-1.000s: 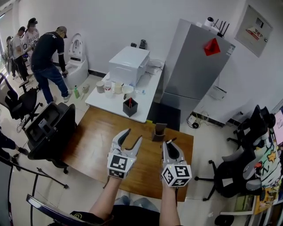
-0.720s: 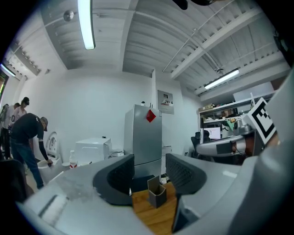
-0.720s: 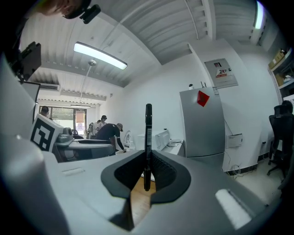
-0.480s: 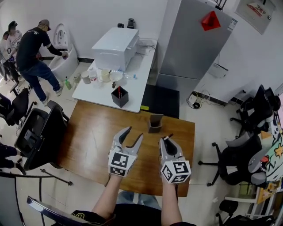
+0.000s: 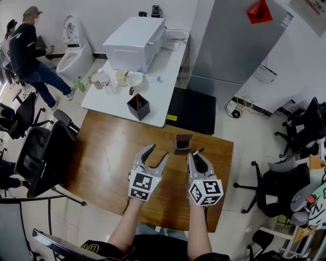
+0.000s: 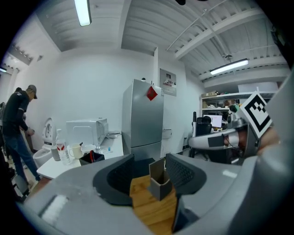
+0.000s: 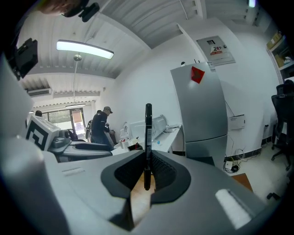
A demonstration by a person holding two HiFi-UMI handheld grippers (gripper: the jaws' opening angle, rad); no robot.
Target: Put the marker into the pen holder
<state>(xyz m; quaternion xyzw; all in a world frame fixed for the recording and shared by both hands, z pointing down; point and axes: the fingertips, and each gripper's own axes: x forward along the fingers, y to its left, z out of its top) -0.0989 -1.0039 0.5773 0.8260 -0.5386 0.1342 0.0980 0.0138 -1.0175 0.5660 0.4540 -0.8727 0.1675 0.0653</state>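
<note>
Right claw (image 5: 197, 159): pinching the marker (image 7: 148, 137) — it stands upright above the jaws.
Left claw (image 5: 157, 153): spread, nothing between the jaws.
Pen holder (image 5: 182, 144): far edge of the wooden tabletop (image 5: 107, 153) — just beyond both claws, untouched.

Wooden table (image 5: 102, 153) up close, and just behind it a white table (image 5: 155, 109) with a big white boxy appliance (image 5: 135, 43), some cups and bottles (image 5: 117, 79) and a small black box (image 5: 138, 108) at its near edge. Tall grey fridge (image 5: 239, 46) far right, with a red triangle (image 5: 259, 12) on it. Far left, someone (image 5: 28, 51) leans toward a toilet (image 5: 74, 53). Black office chair (image 5: 43, 158) on the left.
</note>
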